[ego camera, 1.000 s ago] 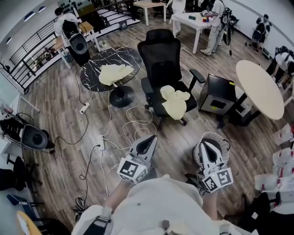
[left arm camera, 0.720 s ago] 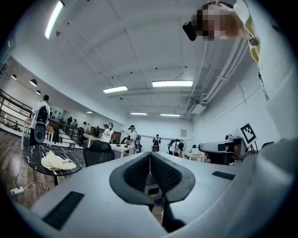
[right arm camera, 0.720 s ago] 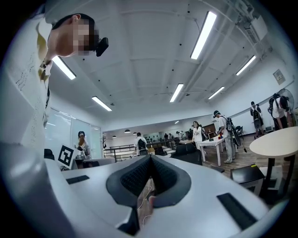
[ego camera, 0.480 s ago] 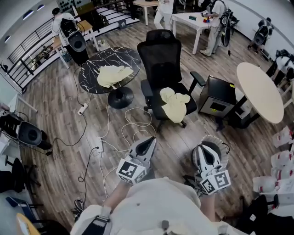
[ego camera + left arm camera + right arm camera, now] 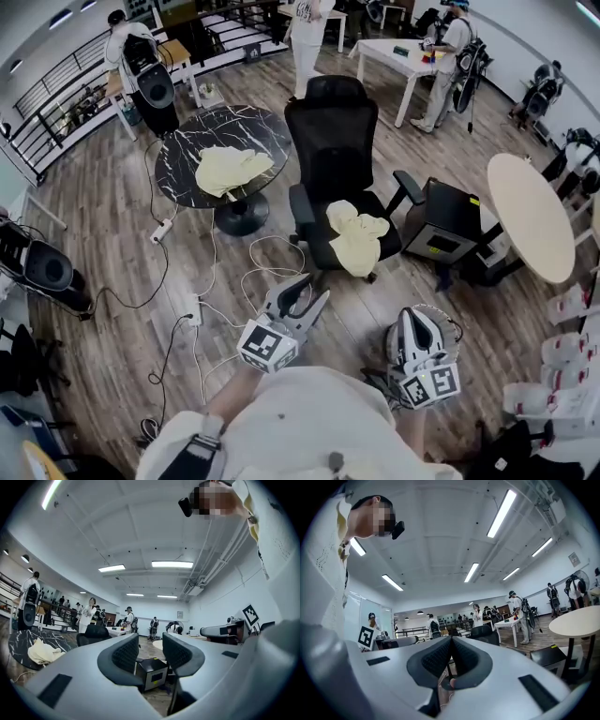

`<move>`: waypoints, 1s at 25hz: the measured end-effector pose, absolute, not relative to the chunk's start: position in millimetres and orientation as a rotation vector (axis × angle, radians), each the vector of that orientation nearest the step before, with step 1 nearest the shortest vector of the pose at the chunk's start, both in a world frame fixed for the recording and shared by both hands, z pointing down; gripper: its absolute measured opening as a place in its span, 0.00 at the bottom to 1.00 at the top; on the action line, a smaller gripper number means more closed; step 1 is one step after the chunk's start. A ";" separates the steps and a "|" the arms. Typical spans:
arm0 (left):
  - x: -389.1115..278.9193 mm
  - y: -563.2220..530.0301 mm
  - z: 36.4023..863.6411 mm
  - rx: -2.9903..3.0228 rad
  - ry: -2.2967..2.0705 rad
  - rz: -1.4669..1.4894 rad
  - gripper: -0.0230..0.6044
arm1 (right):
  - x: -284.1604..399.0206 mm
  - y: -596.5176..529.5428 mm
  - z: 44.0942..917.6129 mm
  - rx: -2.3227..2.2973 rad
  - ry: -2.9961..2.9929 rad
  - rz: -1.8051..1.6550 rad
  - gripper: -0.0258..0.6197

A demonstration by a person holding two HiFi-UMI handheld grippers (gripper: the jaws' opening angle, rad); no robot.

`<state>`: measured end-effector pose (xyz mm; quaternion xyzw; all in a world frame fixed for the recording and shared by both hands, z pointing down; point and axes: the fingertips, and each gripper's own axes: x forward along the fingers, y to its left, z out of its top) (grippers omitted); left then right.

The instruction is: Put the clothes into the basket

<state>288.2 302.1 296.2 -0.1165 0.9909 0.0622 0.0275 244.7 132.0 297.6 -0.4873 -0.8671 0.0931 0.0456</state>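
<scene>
Nothing done yet: a yellow shirt (image 5: pixel 356 240) lies on the chair (image 5: pixel 337 122), a yellow cloth (image 5: pixel 225 169) on the tabletop (image 5: pixel 183 159); no basket seen; left claw (image 5: pixel 314 289) has just been opening, empty; right claw (image 5: pixel 419 315) closed, empty

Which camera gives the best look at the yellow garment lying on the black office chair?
The head view: the yellow garment lies in plain sight on the office chair. Both gripper views catch only the chair's back; their jaws block the seat.
</scene>
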 end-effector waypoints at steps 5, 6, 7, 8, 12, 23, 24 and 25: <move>251.2 341.5 300.0 -0.415 3.058 0.160 0.31 | 212.6 174.9 301.2 -1.452 -2.662 0.287 0.05; 246.3 351.0 302.2 -0.421 3.060 0.163 0.31 | 207.5 184.9 301.8 -1.448 -2.664 0.285 0.05; 242.3 360.6 304.6 -0.425 3.062 0.166 0.31 | 202.7 194.3 302.5 -1.443 -2.666 0.282 0.05; 239.2 369.6 307.3 -0.430 3.065 0.171 0.31 | 198.0 202.7 303.5 -1.435 -2.669 0.280 0.05; 230.7 403.5 320.6 -0.444 3.086 0.205 0.31 | 181.3 228.9 307.5 -1.397 -2.690 0.274 0.05; 206.7 445.8 352.2 -0.508 3.147 0.238 0.30 | 157.2 272.1 331.9 -1.343 -2.657 0.218 0.05; 200.5 446.7 353.2 -0.513 3.146 0.231 0.30 | 151.8 273.6 333.9 -1.343 -2.655 0.213 0.05; 193.9 446.4 355.2 -0.521 3.145 0.220 0.30 | 145.9 274.6 336.0 -1.344 -2.652 0.209 0.05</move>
